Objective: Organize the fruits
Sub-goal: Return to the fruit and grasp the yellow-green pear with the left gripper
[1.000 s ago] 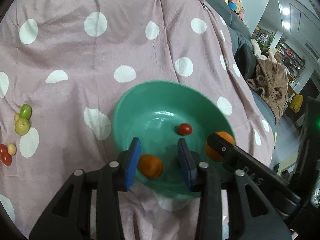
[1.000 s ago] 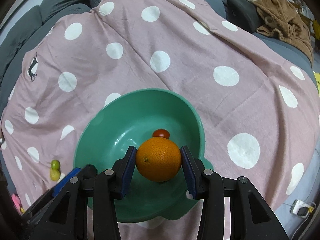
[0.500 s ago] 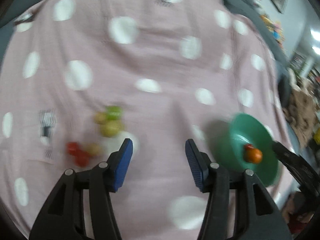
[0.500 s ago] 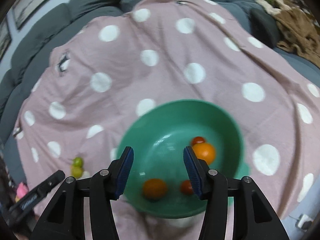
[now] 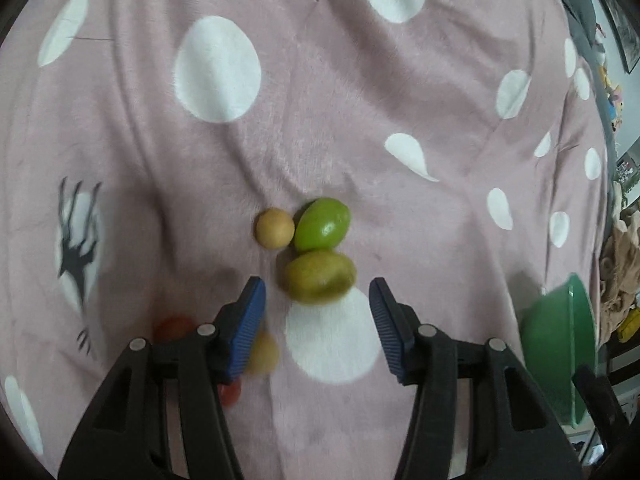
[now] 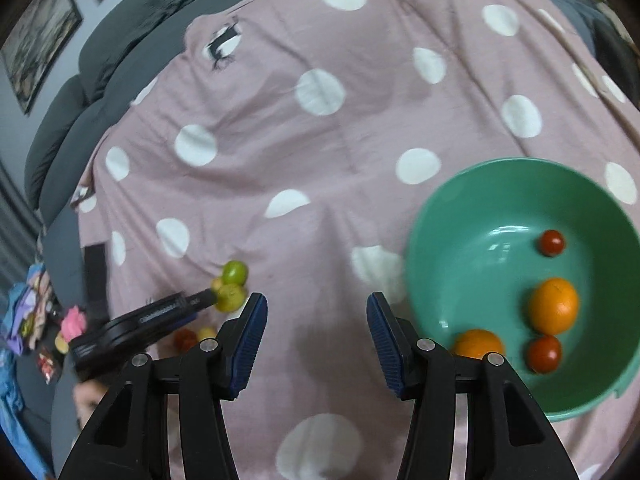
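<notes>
Fruit near the left gripper (image 5: 316, 312) is partly hidden: a red piece (image 5: 174, 328) and a blurred yellow one (image 5: 262, 354) sit behind its finger, jaws apart around nothing, near the olive fruit (image 5: 320, 276). Right gripper (image 6: 314, 320) gapes empty beside the green bowl (image 6: 436, 216) on a dotted pink blanket (image 6: 320, 152) over a grey sofa (image 6: 60, 128).

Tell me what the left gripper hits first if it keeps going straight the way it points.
Most likely the olive-green fruit, lying just ahead of the open left gripper; nothing sits between the blue pads yet. Depth is uncertain.
</notes>
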The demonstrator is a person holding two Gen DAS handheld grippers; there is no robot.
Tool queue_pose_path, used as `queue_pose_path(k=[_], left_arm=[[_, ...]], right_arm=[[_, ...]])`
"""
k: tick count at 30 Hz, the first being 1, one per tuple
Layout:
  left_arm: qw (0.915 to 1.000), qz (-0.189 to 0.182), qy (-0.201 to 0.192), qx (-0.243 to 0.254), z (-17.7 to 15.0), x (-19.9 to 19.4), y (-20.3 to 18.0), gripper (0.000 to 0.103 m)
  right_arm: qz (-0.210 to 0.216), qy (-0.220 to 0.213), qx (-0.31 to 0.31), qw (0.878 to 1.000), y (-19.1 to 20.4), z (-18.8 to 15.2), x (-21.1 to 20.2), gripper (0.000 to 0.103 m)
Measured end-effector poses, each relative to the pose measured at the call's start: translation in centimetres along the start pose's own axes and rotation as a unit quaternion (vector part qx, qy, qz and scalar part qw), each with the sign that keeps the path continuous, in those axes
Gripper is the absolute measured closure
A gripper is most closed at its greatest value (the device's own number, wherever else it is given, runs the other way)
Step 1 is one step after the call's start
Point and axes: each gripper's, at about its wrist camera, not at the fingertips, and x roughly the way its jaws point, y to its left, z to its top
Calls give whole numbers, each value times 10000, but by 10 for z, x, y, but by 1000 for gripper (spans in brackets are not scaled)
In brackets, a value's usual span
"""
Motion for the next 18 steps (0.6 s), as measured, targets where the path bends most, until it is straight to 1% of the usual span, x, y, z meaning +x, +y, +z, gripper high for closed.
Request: queue_pose_path(k=[2,4,5,6,8,11,12,15,16,17,18], left_arm=[[9999,92,126,-52,2,13,-1,51],[9997,40,241,-95,4,26,2,53],[9996,-23,249,-112,4,30,2,58],[9999,-24,143,-73,4,29,0,63],[9999,22,112,-91,4,27,-1,64],[9997,37,85,-244,2,13,10,64],[9994,54,35,-338,1,3,14,64],[9985,158,16,-516,-5,-19,28,64],[9976,165,22,-667,-9,-28,35,64],[9961,114,-57,-873,-12,-37,41,64],[9956,48,-166,-924,-14,-44,45,64]], right_arm=[[-47,53,-131,9999,4,-2,5,50],[-121,107,-176,9997,4,-3,9,50],[-126,137,-173,9997,4,-3,11,50],[-116,170,-167,9996,3,-3,12,50],[-118,204,-161,9996,2,-4,14,50],[-103,244,-210,9994,5,-4,18,50],[-88,276,-220,9993,7,-4,20,50],[-53,465,-313,9984,18,-1,32,50],[-5,566,-356,9978,23,-1,39,50],[68,683,-406,9968,29,-1,45,50],[168,812,-465,9955,34,0,53,50]])
